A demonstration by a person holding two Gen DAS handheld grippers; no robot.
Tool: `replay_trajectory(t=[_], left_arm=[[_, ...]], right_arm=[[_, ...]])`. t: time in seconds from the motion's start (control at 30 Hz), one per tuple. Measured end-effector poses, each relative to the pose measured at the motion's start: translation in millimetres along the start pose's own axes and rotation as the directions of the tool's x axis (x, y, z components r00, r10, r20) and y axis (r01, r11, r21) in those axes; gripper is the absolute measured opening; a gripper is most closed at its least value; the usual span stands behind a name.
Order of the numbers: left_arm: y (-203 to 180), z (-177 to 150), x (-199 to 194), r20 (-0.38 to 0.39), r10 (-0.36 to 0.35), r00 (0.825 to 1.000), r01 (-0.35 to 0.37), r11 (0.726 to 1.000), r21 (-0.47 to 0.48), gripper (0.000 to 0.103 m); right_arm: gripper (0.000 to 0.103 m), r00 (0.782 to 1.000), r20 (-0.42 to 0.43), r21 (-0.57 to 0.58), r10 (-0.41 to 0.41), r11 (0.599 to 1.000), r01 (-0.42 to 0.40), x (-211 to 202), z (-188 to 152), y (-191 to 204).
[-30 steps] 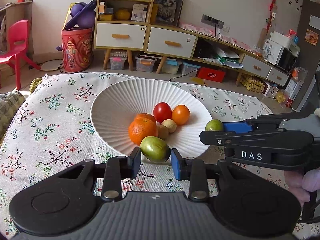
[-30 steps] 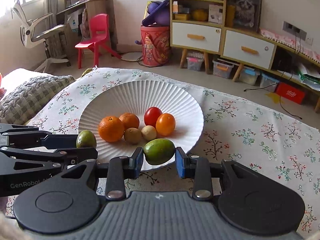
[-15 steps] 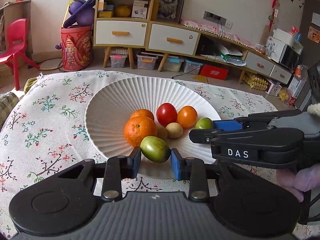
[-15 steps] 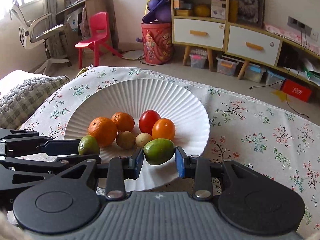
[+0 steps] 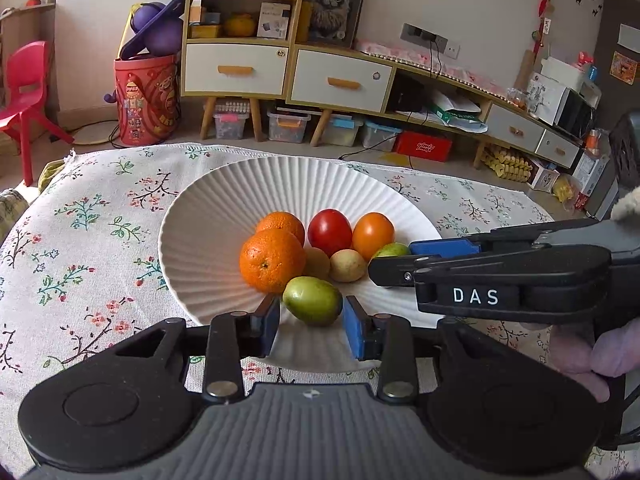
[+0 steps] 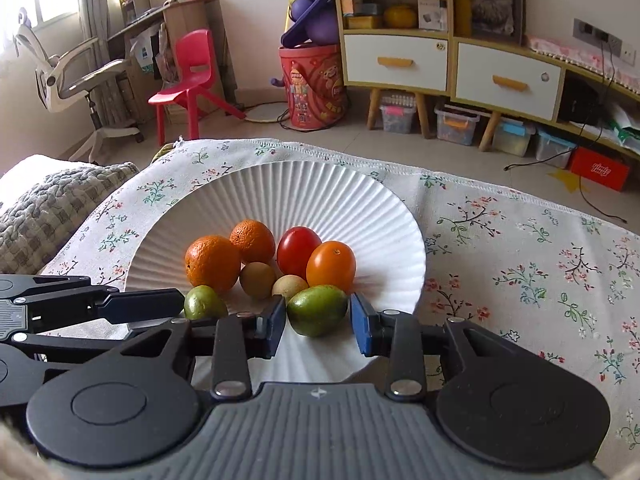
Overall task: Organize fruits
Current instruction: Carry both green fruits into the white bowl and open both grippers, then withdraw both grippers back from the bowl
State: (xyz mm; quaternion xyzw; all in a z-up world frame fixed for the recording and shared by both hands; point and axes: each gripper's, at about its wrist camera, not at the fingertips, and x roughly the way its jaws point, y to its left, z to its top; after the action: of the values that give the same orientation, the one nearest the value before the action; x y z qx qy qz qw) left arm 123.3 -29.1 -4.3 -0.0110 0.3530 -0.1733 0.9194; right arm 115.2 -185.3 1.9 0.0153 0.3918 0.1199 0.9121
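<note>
Left wrist view: the left tongs [image 5: 310, 322] have their two blue pads closed against the sides of the left green fruit [image 5: 313, 306], with barely a sliver of white showing at either pad. The fruit sits low over the 6 o'clock part of the white ribbed plate [image 5: 224, 208], and whether it touches the plate cannot be told. The tongs' black body hides the plate's near rim. From 3 o'clock the right tongs [image 6: 319, 326] reach in sideways, and here their upper finger covers most of the right green fruit [image 6: 317, 310], leaving only a green edge by the blue pad. In the right wrist view that fruit is plain to see, pinched between the pads in the same narrow grip. It lies at 6 o'clock of the heap, just in front of the orange tomato [image 5: 373, 234], and its underside is hidden. One of the two small tan fruits [image 5: 318, 262] is half hidden behind the nearer orange [image 5: 272, 266]; the other [image 5: 348, 266] shows whole. By count there are one plate, two oranges (the farther [image 5: 281, 226] at 12 o'clock of the nearer), one red tomato [image 5: 330, 232], one orange tomato, two tan fruits and two green fruits, eight pieces in all. The six loose ones are bunched touching at the plate's middle, and the two green ones are at the bunch's near side, well apart from each other. The plate stands on the worktop [image 5: 100, 240], which is covered by a flowered cloth. The cloth's far corners are cut off by the frame.
</note>
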Motion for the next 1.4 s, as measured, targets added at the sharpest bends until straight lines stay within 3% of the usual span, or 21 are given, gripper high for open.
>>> replay_trajectory(t=[0.4,0.83,1.03,1.23,1.4], left_arm=[[2.5,-3.2,-19.7,0.010,0.007,1.000,-0.007,1.000,0.016,0.039],[2.8,-10.3,-44.0,0.018,0.022,1.000,-0.023,0.998,0.051,0.052],[3.6,-16.5,-51.5,0.012,0.036,0.999,-0.037,0.998,0.059,0.065],[6.6,-23.8,-62.5,0.012,0.085,0.996,-0.086,0.995,0.050,0.080],[10.3,-29.0,-70.5,0.000,0.177,0.984,-0.177,0.984,0.023,0.089]], right_arm=[[0.052,1.000,0.003,-0.004,-0.005,1.000,0.005,-14.3,3.0,3.8],[0.062,0.999,0.019,-0.012,-0.036,0.999,0.037,-34.3,-1.4,3.3],[0.064,0.998,0.013,-0.015,-0.056,0.998,0.056,-43.8,-5.5,3.2],[0.070,0.998,-0.004,-0.012,-0.062,0.998,0.062,-51.8,-15.2,7.6],[0.078,0.997,-0.015,-0.046,-0.074,0.996,0.073,-58.8,-25.9,21.6]])
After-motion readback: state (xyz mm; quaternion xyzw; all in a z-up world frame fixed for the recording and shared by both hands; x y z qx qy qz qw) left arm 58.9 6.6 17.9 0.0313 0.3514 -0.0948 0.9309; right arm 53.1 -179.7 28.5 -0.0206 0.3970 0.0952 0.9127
